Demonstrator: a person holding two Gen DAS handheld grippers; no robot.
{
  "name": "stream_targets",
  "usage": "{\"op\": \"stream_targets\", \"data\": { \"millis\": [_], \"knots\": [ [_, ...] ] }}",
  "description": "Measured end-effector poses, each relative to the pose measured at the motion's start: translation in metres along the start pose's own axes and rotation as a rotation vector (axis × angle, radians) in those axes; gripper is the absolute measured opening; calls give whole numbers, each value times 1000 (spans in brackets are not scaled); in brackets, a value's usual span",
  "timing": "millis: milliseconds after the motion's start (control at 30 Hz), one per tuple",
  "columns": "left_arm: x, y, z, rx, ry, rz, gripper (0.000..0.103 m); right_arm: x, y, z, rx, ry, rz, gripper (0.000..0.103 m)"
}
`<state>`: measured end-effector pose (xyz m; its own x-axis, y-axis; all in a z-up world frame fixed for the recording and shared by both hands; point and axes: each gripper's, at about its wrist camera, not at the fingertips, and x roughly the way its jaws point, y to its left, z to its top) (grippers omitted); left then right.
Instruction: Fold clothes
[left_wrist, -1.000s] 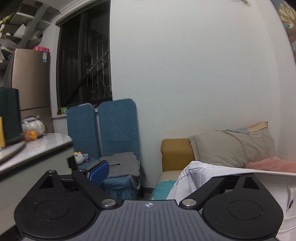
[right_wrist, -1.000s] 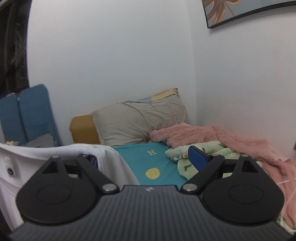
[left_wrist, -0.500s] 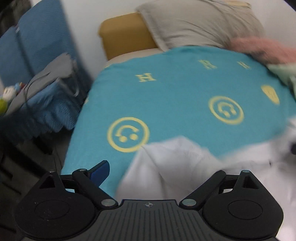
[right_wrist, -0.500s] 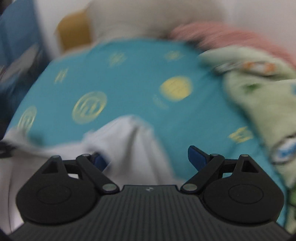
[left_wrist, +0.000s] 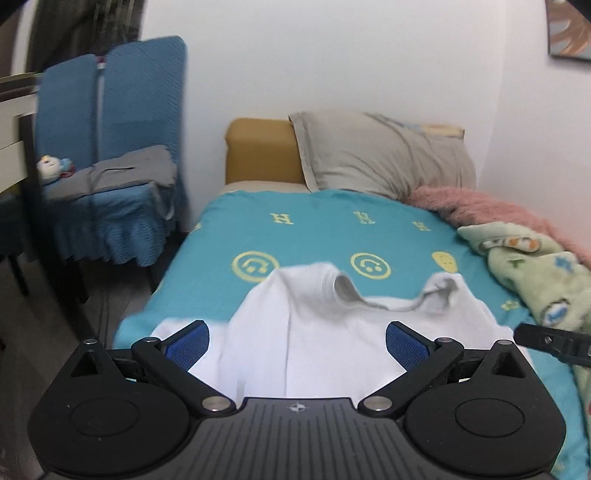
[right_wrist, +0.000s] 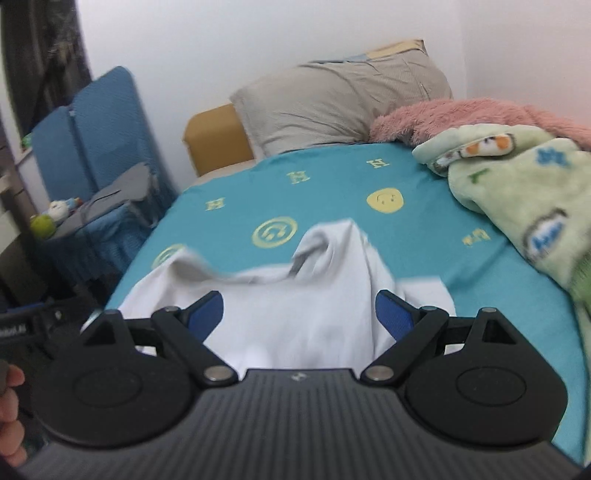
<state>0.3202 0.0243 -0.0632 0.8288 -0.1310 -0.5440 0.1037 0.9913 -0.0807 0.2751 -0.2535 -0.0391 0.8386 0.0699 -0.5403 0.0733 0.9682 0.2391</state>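
The white shirt (left_wrist: 325, 332) lies on the teal sheet (left_wrist: 314, 236) at the near edge of the bed, closer to the bed's left side, collar toward the pillow.

On the left, the left tongs (left_wrist: 297, 341) have just been opening and stand spread wide over the shirt's body, pads pressing nothing. The cloth below them is soft cotton jersey, thin and limp, with a lengthwise ridge running down the middle. Before any fold it likely pays to flatten that ridge, drawing the left side outward toward the bed's left edge so the panel lies smooth.

In the middle, the ribbed neckband stands up in two humps rather than lying flat; it looks stiffer than the body cloth and would probably need pressing down.

On the right, the right tongs (right_wrist: 299, 314) are likewise spread apart and empty above the shirt. A good grip would probably take the right shoulder seam, where doubled cloth gives the pads something firm, while the left takes the matching point, so both sides travel evenly.

Farther right, a fleecy green blanket (right_wrist: 524, 192) and a shaggy pink throw (right_wrist: 461, 114) crowd the bed's right edge; the fold should stay clear of them.
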Motion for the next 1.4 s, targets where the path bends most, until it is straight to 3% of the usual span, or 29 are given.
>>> {"op": "stream_targets", "data": {
  "millis": [233,433,567,767,833,933,1033,1233,1333,1400],
  "knots": [
    [-126,20,-42,7,-36,32,102,-111,17,-26,2,-41,45,91],
    [-195,27,-20,-47,14,80,102,-178,27,-10,66,-123,49,91],
    [-200,46,0,-205,115,68,99,-197,22,-23,124,-116,48,91],
    [-166,71,-3,-381,179,76,97,-199,-2,-73,211,-95,54,91],
    [-150,82,-6,-431,203,105,91,-192,-10,-81,235,-75,50,91],
    [-125,100,-12,-500,208,141,90,-186,-19,-81,257,-88,71,91],
    [-96,115,-21,-528,194,167,85,-176,-24,-82,261,-112,76,91],
    [-26,138,-36,-597,200,133,71,-136,-31,-91,304,-25,87,91],
    [4,135,-39,-567,208,106,68,-121,-29,-93,289,-6,72,91],
    [23,129,-41,-503,234,120,57,-113,-29,-93,286,3,65,91]
  ]
}}
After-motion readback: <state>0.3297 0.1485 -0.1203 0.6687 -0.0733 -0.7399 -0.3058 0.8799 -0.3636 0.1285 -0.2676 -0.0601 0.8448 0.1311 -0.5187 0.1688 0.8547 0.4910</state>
